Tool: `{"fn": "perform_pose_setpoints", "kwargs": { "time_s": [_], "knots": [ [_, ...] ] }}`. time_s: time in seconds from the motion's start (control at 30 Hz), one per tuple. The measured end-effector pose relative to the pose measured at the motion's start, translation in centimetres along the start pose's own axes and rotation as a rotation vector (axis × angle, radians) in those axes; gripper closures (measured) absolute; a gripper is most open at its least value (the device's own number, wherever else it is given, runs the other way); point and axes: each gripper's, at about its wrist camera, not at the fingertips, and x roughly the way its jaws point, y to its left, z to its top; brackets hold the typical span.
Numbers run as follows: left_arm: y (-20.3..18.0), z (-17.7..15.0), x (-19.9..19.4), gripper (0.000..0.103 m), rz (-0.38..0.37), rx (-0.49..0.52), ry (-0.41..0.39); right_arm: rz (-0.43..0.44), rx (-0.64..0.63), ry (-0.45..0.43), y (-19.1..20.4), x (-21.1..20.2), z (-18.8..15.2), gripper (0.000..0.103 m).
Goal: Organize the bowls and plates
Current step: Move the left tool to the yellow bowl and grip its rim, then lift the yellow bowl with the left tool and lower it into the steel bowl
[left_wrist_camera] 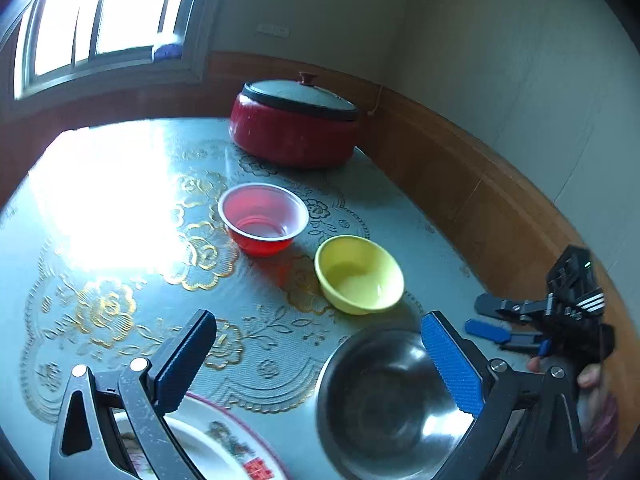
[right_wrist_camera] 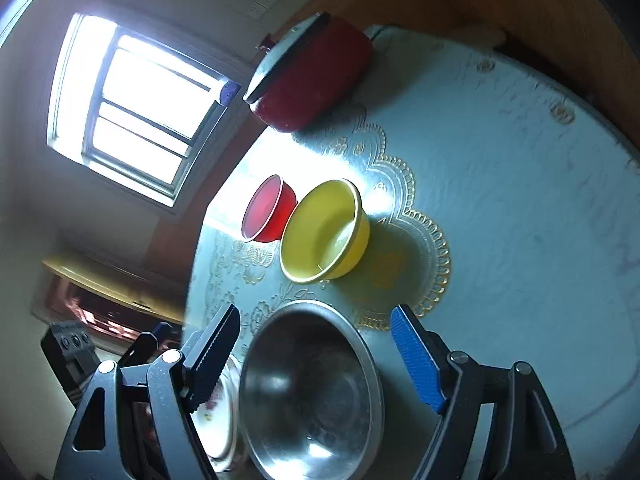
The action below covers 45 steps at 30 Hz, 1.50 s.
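Note:
A steel bowl point(left_wrist_camera: 384, 404) sits on the table near me, also in the right wrist view point(right_wrist_camera: 308, 392). A yellow bowl point(left_wrist_camera: 358, 274) point(right_wrist_camera: 326, 230) stands beyond it, and a red plastic bowl point(left_wrist_camera: 262, 218) point(right_wrist_camera: 268, 208) further on. A white patterned plate point(left_wrist_camera: 216, 444) point(right_wrist_camera: 216, 420) lies left of the steel bowl. My left gripper point(left_wrist_camera: 320, 364) is open above the plate and steel bowl, holding nothing. My right gripper point(right_wrist_camera: 316, 356) is open over the steel bowl, empty; it also shows in the left wrist view point(left_wrist_camera: 490, 318).
A red lidded pot point(left_wrist_camera: 294, 124) point(right_wrist_camera: 310, 80) stands at the far side of the table point(left_wrist_camera: 100, 260) by the wood-panelled wall point(left_wrist_camera: 460, 168). A window point(left_wrist_camera: 104, 12) is behind. The tablecloth carries gold floral patterns.

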Motion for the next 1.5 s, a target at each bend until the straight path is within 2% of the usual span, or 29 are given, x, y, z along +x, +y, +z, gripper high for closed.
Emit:
{"fn": "perform_pose_setpoints", "kwargs": {
  "time_s": [0.13,0.27,0.43,0.67,0.87,1.03,1.13,1.37,1.5],
  "knots": [
    [1.6,1.4,2.2,0.000,-0.072,-0.155,0.071,0.084,0.080,0.034,-1.0,1.5,1.9,0.024],
    [2.7,2.6,4.3,0.000,-0.077,-0.262,0.097,0.134,0.124,0.058,-1.5,3.4,3.9,0.024],
    [2.7,3.7,6.8,0.000,-0.090,-0.308,0.137,0.145,0.151,0.084,-2.3,5.2,5.7,0.024],
    [3.7,4.9,11.6,0.000,-0.171,-0.408,0.246,0.147,0.185,0.115,-3.4,7.6,7.5,0.024],
    [3.9,5.0,14.7,0.000,-0.216,-0.446,0.305,0.145,0.186,0.167,-4.0,10.3,8.2,0.024],
    [4.0,4.8,16.7,0.000,-0.240,-0.466,0.336,0.137,0.158,0.173,-3.7,11.3,8.6,0.024],
    [3.8,4.7,17.3,0.000,-0.214,-0.463,0.342,0.089,0.102,0.182,-3.2,11.4,8.5,0.024],
    [2.8,4.5,17.2,0.001,-0.274,-0.445,0.349,0.088,0.064,0.205,-2.5,12.1,8.2,0.024],
    [2.1,4.6,17.6,0.005,-0.262,-0.412,0.358,-0.008,-0.005,0.187,-1.9,12.1,8.2,0.033]
  ]
}}
